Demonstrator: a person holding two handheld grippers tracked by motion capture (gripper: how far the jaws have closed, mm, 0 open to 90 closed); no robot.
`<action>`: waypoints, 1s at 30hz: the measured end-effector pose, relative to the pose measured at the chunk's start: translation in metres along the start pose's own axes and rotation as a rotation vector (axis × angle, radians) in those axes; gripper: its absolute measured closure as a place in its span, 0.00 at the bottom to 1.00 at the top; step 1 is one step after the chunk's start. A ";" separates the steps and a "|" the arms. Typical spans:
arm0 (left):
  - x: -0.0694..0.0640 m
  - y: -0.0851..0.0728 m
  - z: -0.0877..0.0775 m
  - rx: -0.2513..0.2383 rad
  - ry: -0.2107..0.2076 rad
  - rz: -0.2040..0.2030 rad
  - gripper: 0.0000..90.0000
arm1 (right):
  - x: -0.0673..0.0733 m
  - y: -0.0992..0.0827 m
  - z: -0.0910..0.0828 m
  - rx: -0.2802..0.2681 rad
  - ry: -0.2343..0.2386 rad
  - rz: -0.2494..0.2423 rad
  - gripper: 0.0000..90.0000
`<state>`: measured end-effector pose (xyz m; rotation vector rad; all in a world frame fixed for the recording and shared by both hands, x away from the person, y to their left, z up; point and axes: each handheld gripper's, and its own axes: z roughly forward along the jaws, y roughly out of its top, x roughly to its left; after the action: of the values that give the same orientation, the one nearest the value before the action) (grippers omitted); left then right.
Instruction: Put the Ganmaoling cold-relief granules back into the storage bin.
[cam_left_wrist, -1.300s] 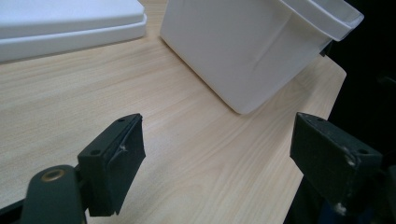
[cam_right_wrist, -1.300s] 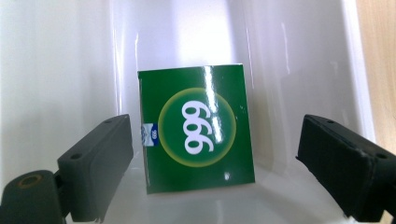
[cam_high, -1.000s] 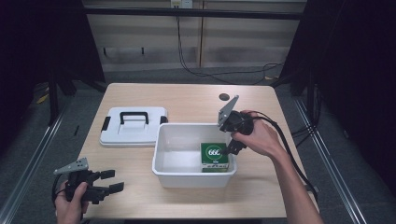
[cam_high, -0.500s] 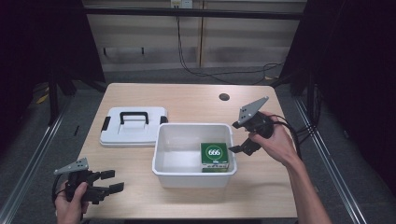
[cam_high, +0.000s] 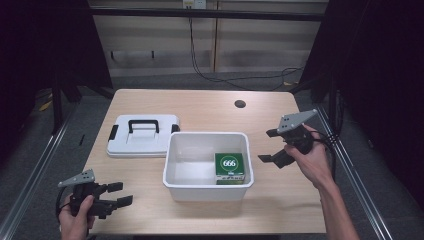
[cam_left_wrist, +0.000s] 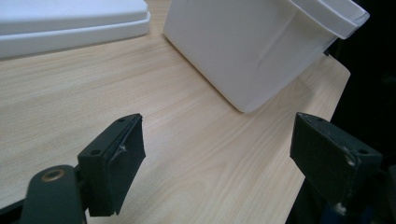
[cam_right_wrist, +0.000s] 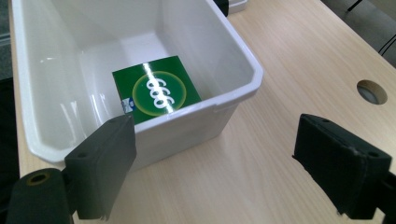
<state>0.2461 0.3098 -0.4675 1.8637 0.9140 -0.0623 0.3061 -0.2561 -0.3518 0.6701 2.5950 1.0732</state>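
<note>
Pale wood-grain table top (cam_high: 210, 112) carries a white rectangular plastic tub (cam_high: 172, 172) near its middle, and a green square box printed with a white "666" (cam_high: 229, 167) lies flat on the tub floor, tucked into the corner at about 4 o'clock, close against the near and right walls. From the tub, a white flat plastic lid with a black handle (cam_high: 142, 135) lies at about 10 o'clock, its corner just beside the tub rim. The right gripper (cam_high: 272, 146) hangs at 3 o'clock from the tub, outside the rim and apart from it, jaws spread wide and holding nothing; in the right gripper view the tub's rounded corner and the green box (cam_right_wrist: 156, 89) sit between and beyond its jaws, with bare wood under them. The left gripper (cam_high: 119, 193) sits at about 8 o'clock from the tub, near the table's front edge, jaws likewise parted and empty; in the left gripper view the tub wall (cam_left_wrist: 247, 51) stands ahead, with open table before it. A small round dark hole (cam_high: 240, 104) lies at 1 o'clock, well apart from everything.
</note>
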 end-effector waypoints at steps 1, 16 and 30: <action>0.000 0.000 0.000 0.000 0.000 -0.002 0.20 | 0.000 -0.004 -0.001 -0.005 -0.015 0.005 0.14; -0.001 0.001 0.001 0.003 0.014 0.008 0.20 | 0.017 -0.056 -0.020 -0.080 -0.108 0.123 0.14; 0.000 0.000 0.003 0.013 0.036 -0.008 0.20 | 0.039 -0.106 -0.012 -0.099 -0.153 0.179 0.14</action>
<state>0.2473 0.3079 -0.4687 1.8779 0.9480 -0.0402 0.2342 -0.3103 -0.4217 0.9361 2.3720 1.1453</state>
